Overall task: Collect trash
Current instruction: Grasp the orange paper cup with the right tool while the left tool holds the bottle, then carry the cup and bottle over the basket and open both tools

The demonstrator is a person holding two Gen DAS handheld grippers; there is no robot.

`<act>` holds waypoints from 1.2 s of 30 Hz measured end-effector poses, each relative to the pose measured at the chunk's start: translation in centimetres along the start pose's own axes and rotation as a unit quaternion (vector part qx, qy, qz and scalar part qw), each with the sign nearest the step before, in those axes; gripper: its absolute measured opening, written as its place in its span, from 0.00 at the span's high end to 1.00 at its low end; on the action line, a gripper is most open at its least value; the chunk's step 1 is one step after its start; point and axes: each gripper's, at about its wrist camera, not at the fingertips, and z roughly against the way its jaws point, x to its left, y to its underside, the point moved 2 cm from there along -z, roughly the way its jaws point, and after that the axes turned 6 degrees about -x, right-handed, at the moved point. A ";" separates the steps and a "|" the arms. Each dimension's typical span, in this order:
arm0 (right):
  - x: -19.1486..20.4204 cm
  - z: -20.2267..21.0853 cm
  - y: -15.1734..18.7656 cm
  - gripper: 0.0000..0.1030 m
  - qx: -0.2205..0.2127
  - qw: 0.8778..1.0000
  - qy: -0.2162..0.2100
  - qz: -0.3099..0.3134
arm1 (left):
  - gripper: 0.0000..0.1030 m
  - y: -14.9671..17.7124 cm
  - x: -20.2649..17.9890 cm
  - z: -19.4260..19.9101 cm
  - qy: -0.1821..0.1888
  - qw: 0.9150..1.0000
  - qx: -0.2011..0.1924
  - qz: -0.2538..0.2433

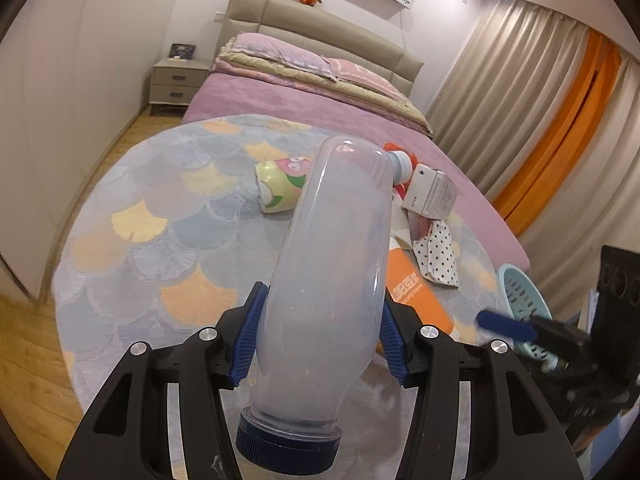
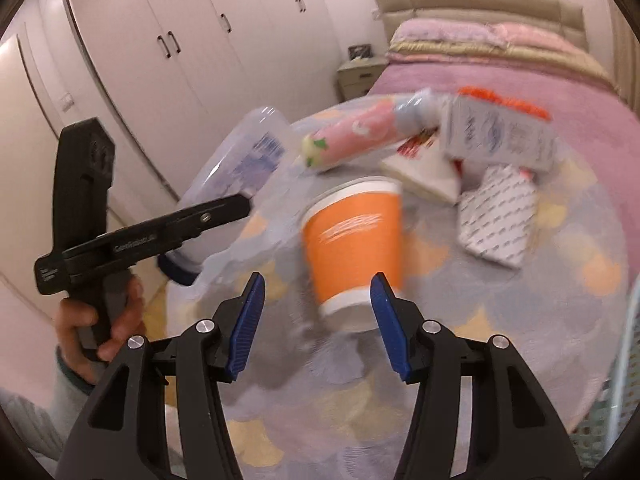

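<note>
My left gripper (image 1: 320, 332) is shut on a clear plastic bottle (image 1: 332, 280) with a dark blue cap (image 1: 288, 442), held above the round table; the bottle also shows in the right wrist view (image 2: 236, 168). My right gripper (image 2: 318, 320) is open and empty, just in front of an upside-down orange paper cup (image 2: 354, 240), which also shows in the left wrist view (image 1: 416, 292). A pink and green cartoon cup (image 1: 282, 190) lies on its side behind. A white carton (image 1: 430, 196), a dotted wrapper (image 1: 438, 252) and other scraps lie at the right.
The round table (image 1: 160, 248) has a blue and yellow fan-pattern cloth. A light blue perforated basket (image 1: 524, 296) stands at its right edge. A purple bed (image 1: 304, 100), a nightstand (image 1: 176, 80), wardrobes (image 2: 192, 48) and curtains (image 1: 560, 120) surround it.
</note>
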 end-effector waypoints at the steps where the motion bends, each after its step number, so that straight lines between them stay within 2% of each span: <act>1: -0.1 0.1 -0.2 0.47 -0.006 1.000 0.005 0.001 | 0.51 0.0 0.1 0.1 0.000 1.000 -0.001 0.002; 3: -0.5 -0.2 -1.0 0.23 -0.013 0.999 0.030 0.003 | 0.51 0.0 0.4 0.1 0.000 1.000 0.000 0.005; 5: -1.2 -1.1 -1.5 0.19 -0.009 0.999 0.035 -0.001 | 0.51 0.0 0.4 0.0 -0.001 1.000 0.001 0.005; 7: -1.5 -3.0 -1.6 0.19 0.018 0.999 0.028 -0.005 | 0.51 0.0 0.5 0.0 -0.001 1.000 0.000 0.006; 10: -1.9 -5.1 -1.4 0.19 0.044 0.999 0.031 -0.005 | 0.51 0.0 0.6 0.0 -0.002 1.000 0.001 0.007; 16: -2.4 -7.8 -0.4 0.19 0.065 0.997 0.047 -0.020 | 0.51 0.0 0.6 -0.2 0.000 1.000 0.005 0.005; 19: -2.1 -8.2 -0.2 0.30 0.064 0.997 0.039 -0.018 | 0.51 0.1 0.4 -0.4 0.003 1.000 0.006 0.004; 20: -1.9 -8.2 -0.2 0.41 0.066 0.997 0.028 -0.019 | 0.51 0.2 0.4 -0.4 0.003 1.000 0.006 0.004; 22: -1.9 -8.2 -0.1 0.41 0.063 0.997 0.039 -0.015 | 0.51 0.2 0.1 -0.3 0.006 1.000 0.006 0.001; 25: -1.7 -7.3 0.2 0.41 0.052 0.997 0.052 -0.013 | 0.51 0.0 -0.5 0.0 0.012 1.000 0.001 -0.006; 30: -2.6 -3.3 0.2 0.41 0.012 0.996 0.078 -0.033 | 0.51 -0.2 -2.6 0.4 0.031 0.999 -0.003 -0.023; 36: -5.8 2.5 -0.4 0.41 -0.039 0.989 0.127 -0.067 | 0.51 -0.5 -7.2 -0.8 0.072 0.996 0.000 -0.055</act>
